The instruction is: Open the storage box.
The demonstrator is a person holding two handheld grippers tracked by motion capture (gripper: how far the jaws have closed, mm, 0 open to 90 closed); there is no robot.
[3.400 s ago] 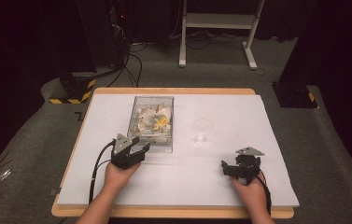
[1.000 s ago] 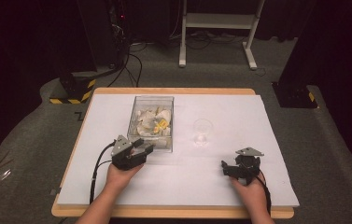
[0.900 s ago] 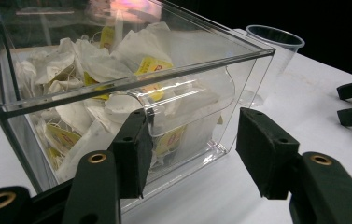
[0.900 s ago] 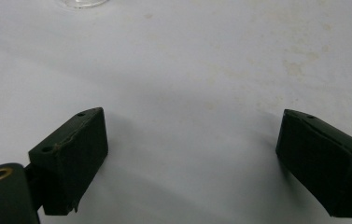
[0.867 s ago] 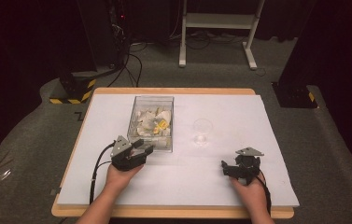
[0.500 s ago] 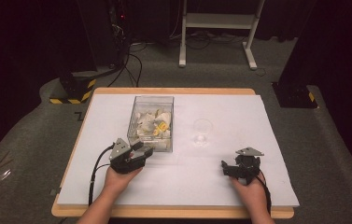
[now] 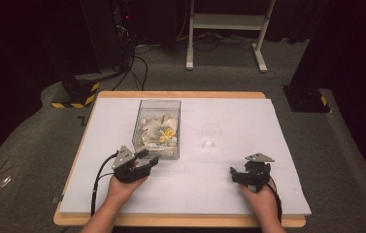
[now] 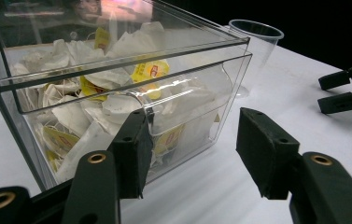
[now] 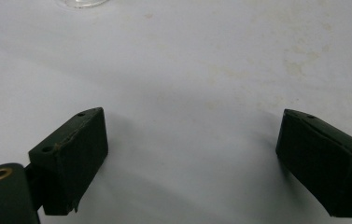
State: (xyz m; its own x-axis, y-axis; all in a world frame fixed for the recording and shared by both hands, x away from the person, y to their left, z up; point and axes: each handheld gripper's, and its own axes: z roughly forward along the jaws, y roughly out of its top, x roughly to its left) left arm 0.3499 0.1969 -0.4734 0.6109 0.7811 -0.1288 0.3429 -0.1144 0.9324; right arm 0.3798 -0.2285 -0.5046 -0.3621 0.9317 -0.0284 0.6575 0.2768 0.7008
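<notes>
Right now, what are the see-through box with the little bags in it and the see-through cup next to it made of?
The clear rectangular box looks like hard, glossy plastic, perhaps acrylic: sharp edges, bright reflections. The clear cup seems thin plastic, though it could be glass. The white tea bags look like soft, crinkly paper with yellow tags.

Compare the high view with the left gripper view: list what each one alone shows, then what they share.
High view alone: the whole white table, both of the person's hands, the left gripper seen from above, and the floor with a yellow-and-black striped block.

Left gripper view alone: close detail of the yellow tags on the tea bags and the box's near wall cutout.

Shared: the clear box of tea bags, the clear plastic cup beside it, and the open right gripper resting apart from both.
</notes>
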